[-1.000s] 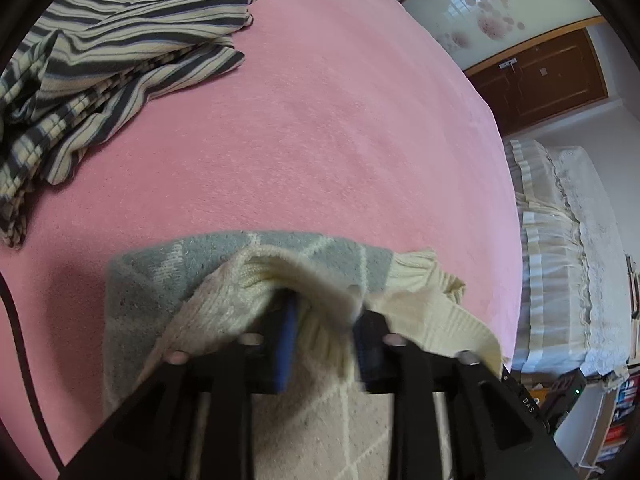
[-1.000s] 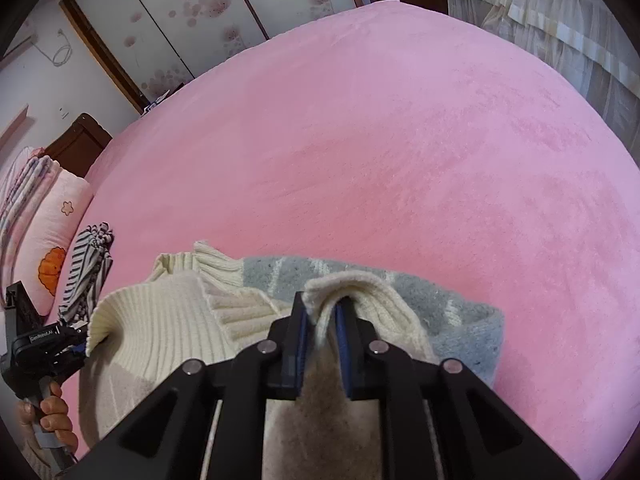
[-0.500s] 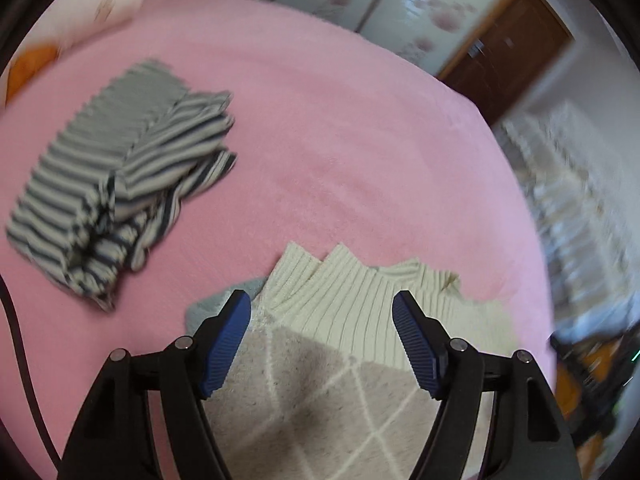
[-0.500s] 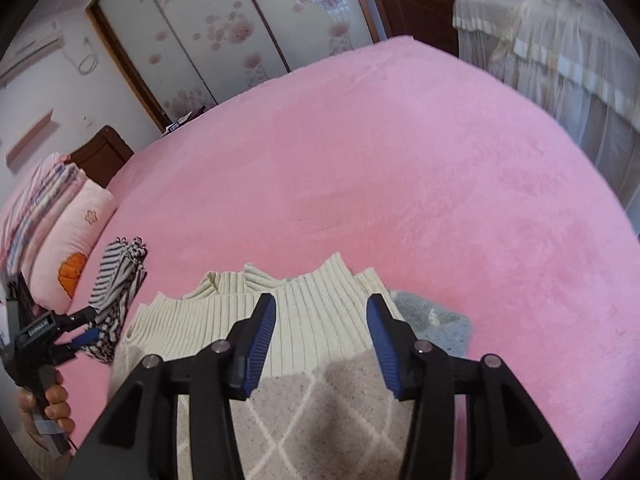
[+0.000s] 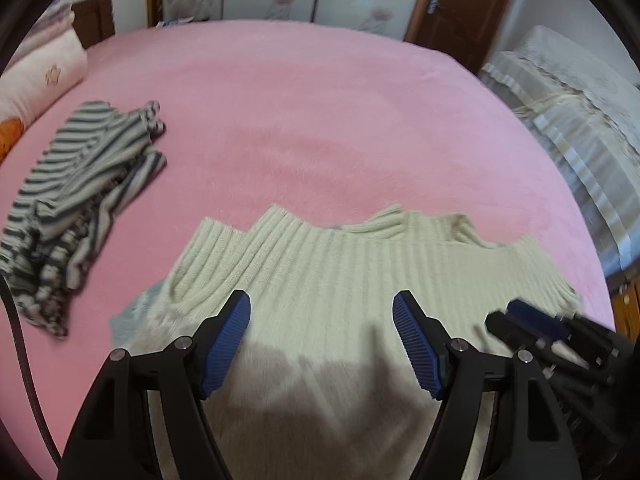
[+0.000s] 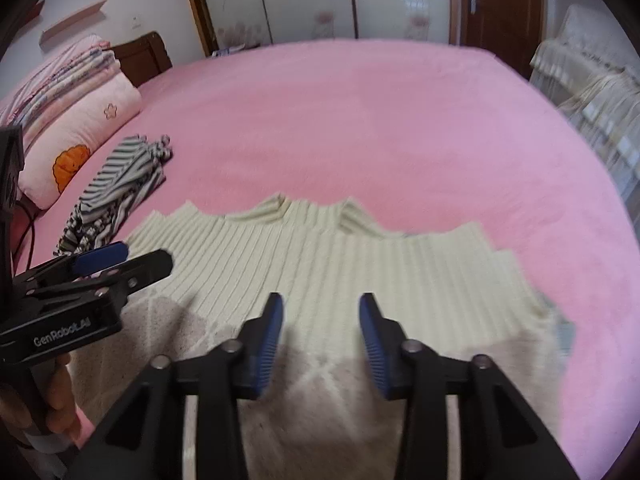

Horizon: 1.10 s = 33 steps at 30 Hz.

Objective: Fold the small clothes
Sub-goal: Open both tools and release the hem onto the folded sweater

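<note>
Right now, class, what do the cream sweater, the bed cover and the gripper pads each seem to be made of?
Cream sweater: looks like soft knit yarn, matte; vertical ribs run along its edge.
Bed cover: probably plush fleece, matte pink with a faint fuzzy nap.
Gripper pads: likely rubber or moulded plastic, blue, with fine ridges across the face.

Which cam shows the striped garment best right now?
Left wrist: the striped garment lies large and unobstructed on the pink bed. In the right wrist view it is smaller, its near end hidden behind the left gripper.
</note>
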### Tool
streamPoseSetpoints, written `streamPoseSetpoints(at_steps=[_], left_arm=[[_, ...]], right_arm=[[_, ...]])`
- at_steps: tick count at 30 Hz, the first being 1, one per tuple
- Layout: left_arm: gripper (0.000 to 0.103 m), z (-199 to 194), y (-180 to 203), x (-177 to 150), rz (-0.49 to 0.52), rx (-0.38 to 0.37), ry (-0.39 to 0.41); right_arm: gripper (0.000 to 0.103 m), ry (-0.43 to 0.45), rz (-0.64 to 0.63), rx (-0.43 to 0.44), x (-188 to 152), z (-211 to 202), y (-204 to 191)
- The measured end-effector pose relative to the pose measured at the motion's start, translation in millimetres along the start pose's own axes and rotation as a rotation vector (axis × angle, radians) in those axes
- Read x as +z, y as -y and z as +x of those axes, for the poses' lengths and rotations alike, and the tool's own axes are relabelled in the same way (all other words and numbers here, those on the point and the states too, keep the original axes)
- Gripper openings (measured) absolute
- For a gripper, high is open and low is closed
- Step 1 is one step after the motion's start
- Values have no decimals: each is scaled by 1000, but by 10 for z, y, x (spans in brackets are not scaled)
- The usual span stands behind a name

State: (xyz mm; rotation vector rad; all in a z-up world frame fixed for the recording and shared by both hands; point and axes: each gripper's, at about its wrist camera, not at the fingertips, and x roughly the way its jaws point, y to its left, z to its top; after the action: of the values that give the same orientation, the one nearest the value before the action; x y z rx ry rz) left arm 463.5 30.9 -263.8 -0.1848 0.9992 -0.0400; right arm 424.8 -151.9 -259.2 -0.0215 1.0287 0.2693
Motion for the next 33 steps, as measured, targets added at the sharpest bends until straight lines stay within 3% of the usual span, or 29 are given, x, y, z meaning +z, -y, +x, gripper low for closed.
streamPoseSetpoints(at_steps=[4,8,10,13,15,18,23,27,33], left_arm=[[68,289,-105,45,4,105,-44],[66,361,-253,74,-17,81,-73],[62,352,-280,88,6,110,-59],[62,384,-300,105,-6,94,-70],[62,388,-290,112,5,105,-74],[62,290,-206,107,35,121,-73],[63,-324,-58,-28,42,92,11],[70,-917,-32,-440,7,51,84],[70,-1161,-45,-1100,-34,54,131]], right_arm=[[18,-45,-14,-75,29,272,74],[10,-38,-7,-240,80,236,491],[2,-45,27,-288,76,197,797],[0,-60,117,-244,36,140,1182],[0,-58,129,-227,28,109,1215],[0,-39,108,-236,40,9,1065],[3,65,71,-131,-80,-521,500],[3,114,21,-5,-389,-922,-72],[3,91,-45,112,-1001,-984,-654]])
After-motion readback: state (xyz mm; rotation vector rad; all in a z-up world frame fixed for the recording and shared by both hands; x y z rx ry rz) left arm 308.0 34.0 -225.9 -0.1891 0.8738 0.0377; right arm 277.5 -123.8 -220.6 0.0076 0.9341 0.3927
